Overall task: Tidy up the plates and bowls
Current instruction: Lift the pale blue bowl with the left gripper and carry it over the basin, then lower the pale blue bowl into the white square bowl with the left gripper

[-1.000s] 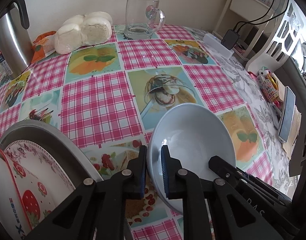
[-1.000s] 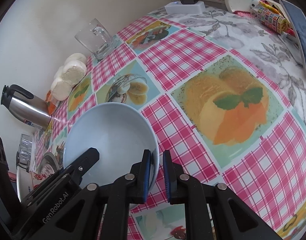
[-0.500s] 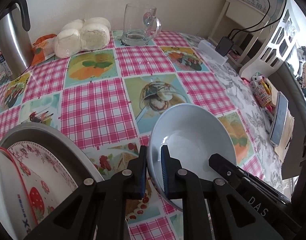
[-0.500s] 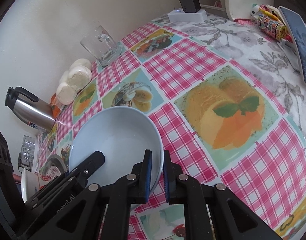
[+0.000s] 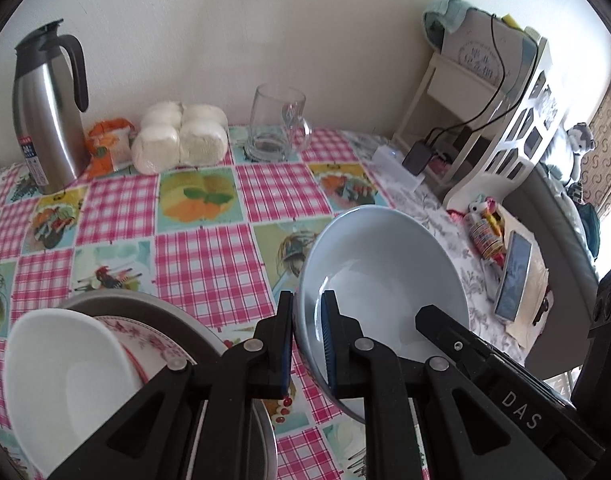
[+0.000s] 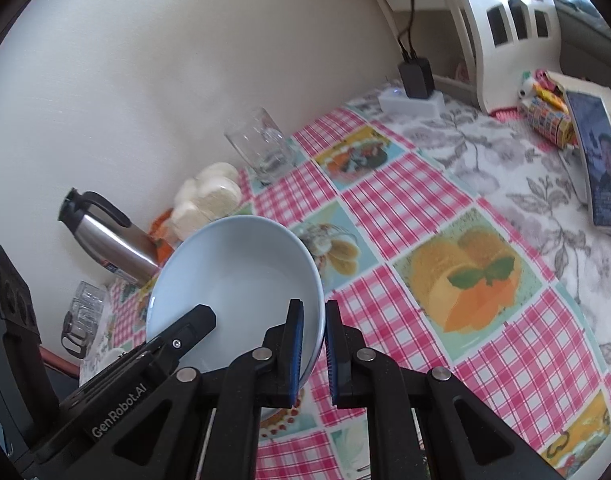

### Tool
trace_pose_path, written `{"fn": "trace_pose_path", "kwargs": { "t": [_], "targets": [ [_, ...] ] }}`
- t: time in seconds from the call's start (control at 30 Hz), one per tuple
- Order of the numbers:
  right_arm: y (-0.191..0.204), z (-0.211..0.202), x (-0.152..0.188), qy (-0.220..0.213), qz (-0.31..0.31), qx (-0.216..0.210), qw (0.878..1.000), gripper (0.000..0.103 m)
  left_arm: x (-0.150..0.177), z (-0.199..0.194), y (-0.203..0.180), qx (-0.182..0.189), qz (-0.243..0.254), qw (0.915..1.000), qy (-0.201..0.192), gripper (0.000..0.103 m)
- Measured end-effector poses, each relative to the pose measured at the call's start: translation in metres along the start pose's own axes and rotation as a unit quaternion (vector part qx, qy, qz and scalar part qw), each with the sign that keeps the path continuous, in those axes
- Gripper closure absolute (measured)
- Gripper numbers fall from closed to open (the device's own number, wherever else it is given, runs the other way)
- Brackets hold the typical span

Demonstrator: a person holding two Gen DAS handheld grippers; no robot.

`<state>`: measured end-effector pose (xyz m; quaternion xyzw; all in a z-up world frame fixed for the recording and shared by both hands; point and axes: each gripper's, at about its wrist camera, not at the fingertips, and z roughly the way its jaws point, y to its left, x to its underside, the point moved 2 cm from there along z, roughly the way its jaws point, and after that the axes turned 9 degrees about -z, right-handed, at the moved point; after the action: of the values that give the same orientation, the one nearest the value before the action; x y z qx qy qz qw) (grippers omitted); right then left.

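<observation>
Blue bowl held off the table by both tools, one on each side of its rim.

The table (image 5: 209,252) lies below, with a metal tray (image 5: 161,312) at the left holding a floral plate (image 5: 153,340) and a white bowl (image 5: 65,376). The blue bowl (image 5: 385,272) hangs tilted just right of them. The left tool (image 5: 307,344) and right tool (image 6: 314,352) are each nearly closed, pinching the rim. Uneven pull between the two could twist the glazed rim loose and drop it on the stack.
</observation>
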<state>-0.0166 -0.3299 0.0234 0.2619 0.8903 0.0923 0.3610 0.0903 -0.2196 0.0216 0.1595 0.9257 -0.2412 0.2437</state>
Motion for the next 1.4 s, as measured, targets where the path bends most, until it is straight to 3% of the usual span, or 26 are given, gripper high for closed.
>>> {"fn": "trace_pose_path", "kwargs": {
  "t": [0.23, 0.8, 1.4],
  "targets": [
    [0.024, -0.018, -0.004, -0.026, -0.021, -0.017, 0.999, 0.091, -0.002, -0.03, 0.008, -0.006, 0.003, 0.9995, -0.03, 0.089],
    [0.082, -0.033, 0.008, -0.044, -0.078, -0.059, 0.994, 0.091, 0.006, -0.08, 0.057, -0.002, -0.05, 0.9967, -0.063, 0.089],
    [0.147, -0.028, 0.034, -0.03, -0.139, -0.092, 0.985, 0.092, 0.022, -0.12, 0.124, 0.003, -0.126, 0.9885, -0.083, 0.088]
  ]
}}
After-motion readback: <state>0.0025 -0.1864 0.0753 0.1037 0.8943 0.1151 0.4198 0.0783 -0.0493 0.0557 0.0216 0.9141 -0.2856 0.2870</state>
